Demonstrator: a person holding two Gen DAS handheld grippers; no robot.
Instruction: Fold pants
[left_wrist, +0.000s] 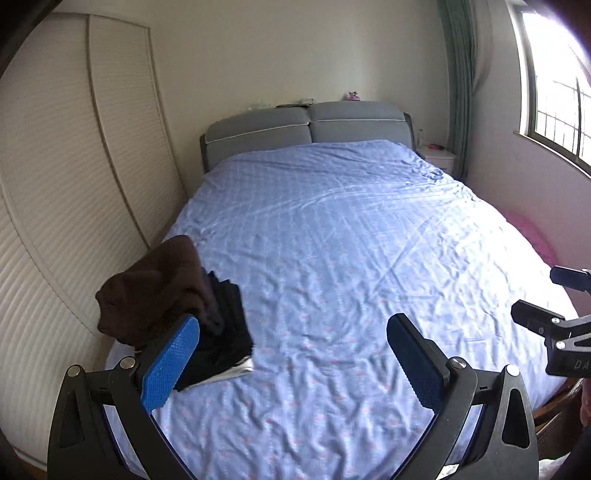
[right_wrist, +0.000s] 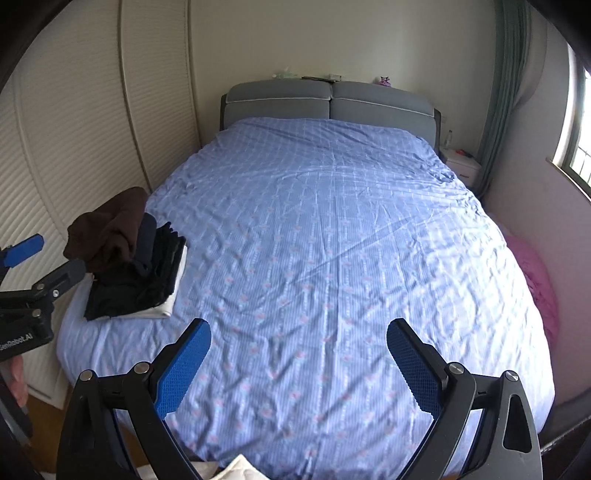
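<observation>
Your left gripper (left_wrist: 291, 365) hangs over the near end of the bed (left_wrist: 351, 240) with its jaws spread wide and nothing between the blue pads (left_wrist: 168, 365). Your right gripper (right_wrist: 299, 369) does the same a little further right, jaws wide apart, gripping nothing, with only the wrinkled blue patterned bedsheet (right_wrist: 332, 240) showing in the gap.

The clothes you are working with sit in a stack of folded garments (right_wrist: 133, 266) on the near left corner of the bed, close to the louvred wardrobe doors (right_wrist: 74, 147). A brown garment (right_wrist: 107, 225) lies crumpled on top, dark navy and black folded pieces (right_wrist: 155, 273) sit under and beside it, and a white folded piece (right_wrist: 159, 312) is at the bottom. You cannot tell from either view which of these pieces are pants.

From the left wrist view the stack (left_wrist: 177, 295) is just beyond your left gripper's left finger, which overlaps it in the picture; whether the pad touches the cloth cannot be told. From the right wrist view the stack is well to the left of your right gripper, apart from both fingers, and your left gripper (right_wrist: 33, 266) shows at the left edge just beside the stack.

The rest of the sheet is bare up to the grey headboard (right_wrist: 328, 99).
</observation>
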